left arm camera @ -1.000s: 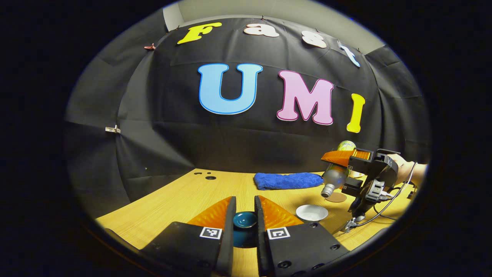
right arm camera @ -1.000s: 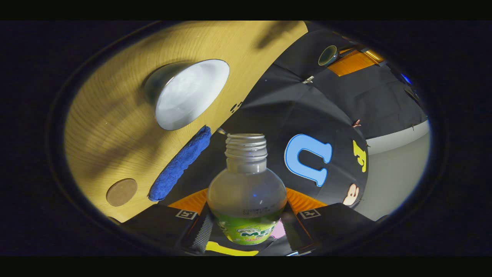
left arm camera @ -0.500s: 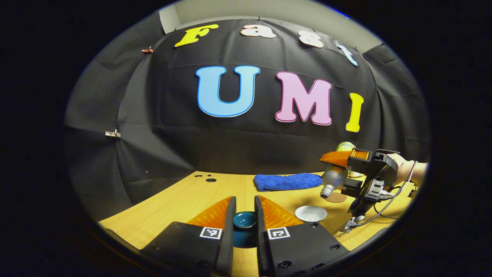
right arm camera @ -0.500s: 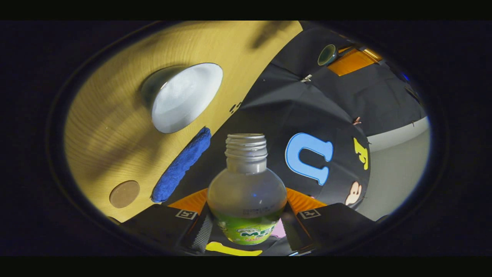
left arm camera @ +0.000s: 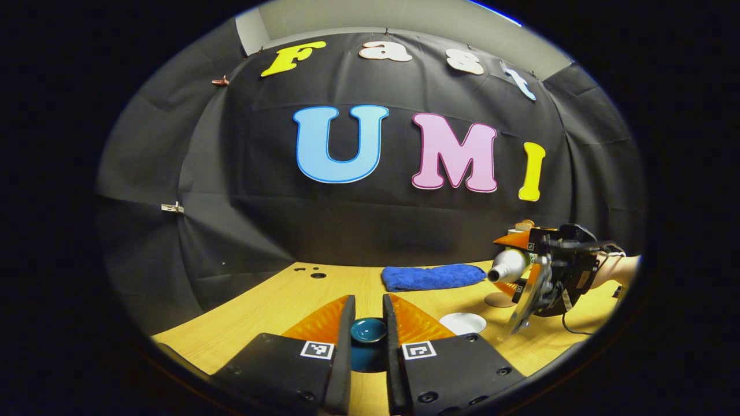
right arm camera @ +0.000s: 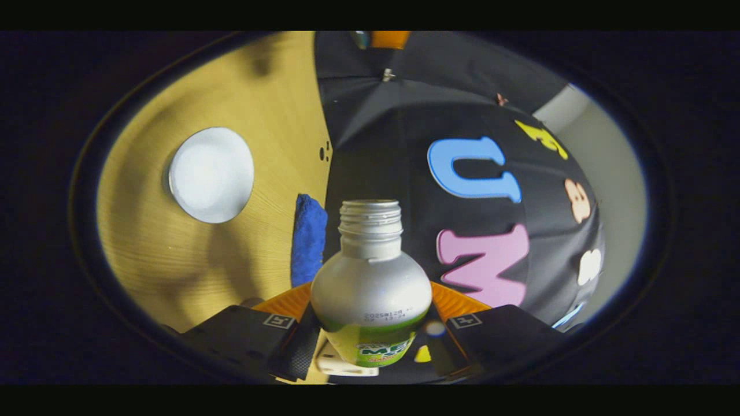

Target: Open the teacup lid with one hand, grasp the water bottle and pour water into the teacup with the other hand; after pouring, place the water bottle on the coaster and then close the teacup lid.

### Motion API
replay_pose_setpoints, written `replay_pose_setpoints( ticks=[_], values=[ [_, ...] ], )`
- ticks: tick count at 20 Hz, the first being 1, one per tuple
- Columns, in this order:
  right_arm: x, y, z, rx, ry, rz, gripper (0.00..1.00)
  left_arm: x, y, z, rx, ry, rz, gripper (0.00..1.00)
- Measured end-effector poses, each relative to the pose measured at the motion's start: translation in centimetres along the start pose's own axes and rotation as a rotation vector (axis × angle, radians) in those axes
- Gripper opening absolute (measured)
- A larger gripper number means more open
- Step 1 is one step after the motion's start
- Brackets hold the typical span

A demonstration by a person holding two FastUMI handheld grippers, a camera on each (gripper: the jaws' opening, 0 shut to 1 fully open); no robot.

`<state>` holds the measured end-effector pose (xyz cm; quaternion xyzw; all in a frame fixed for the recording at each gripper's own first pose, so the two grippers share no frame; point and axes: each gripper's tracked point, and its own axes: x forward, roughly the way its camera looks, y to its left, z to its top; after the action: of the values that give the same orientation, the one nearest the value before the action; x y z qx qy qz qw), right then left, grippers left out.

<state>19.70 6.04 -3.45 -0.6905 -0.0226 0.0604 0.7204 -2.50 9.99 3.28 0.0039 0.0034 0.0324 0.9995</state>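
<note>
The left gripper [left arm camera: 368,323] pinches the dark teacup lid [left arm camera: 368,330] above the table [left arm camera: 277,300]. The right gripper [right arm camera: 370,323] clamps the uncapped water bottle [right arm camera: 370,289], tipped sideways near the table's right edge, over the coaster [left arm camera: 498,299] beside the white teacup [left arm camera: 464,323].

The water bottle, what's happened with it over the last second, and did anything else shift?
The right gripper has swung the water bottle up from its steep downward tilt over the teacup to lie roughly level, and carried it back toward the coaster. Its fingers stay clamped on the bottle. The left gripper still holds the dark lid up in the same spot; the blue cloth and teacup have not moved.
</note>
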Motion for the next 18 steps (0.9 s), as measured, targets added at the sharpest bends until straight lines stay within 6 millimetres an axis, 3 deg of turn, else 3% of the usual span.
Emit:
replay_pose_setpoints(
  ticks=[9,12,15,18],
  values=[
    [-2.6,-2.1,-5.6,0.710,0.123,0.045,0.81,0.1,-2.6,0.3,0.003,0.005,-0.033,0.29],
    [-3.2,-1.9,-7.3,0.960,0.147,0.074,0.81,0.1,-3.7,0.3,0.002,0.005,-0.049,0.29],
    [-2.9,-2.8,-6.9,1.242,0.101,0.089,0.81,0.2,-4.6,-0.1,-0.003,0.016,-0.060,0.26],
    [-1.8,-3.8,-8.0,1.407,0.062,0.058,0.81,0.4,-5.0,-0.6,-0.003,0.029,-0.065,0.29]
  ],
)
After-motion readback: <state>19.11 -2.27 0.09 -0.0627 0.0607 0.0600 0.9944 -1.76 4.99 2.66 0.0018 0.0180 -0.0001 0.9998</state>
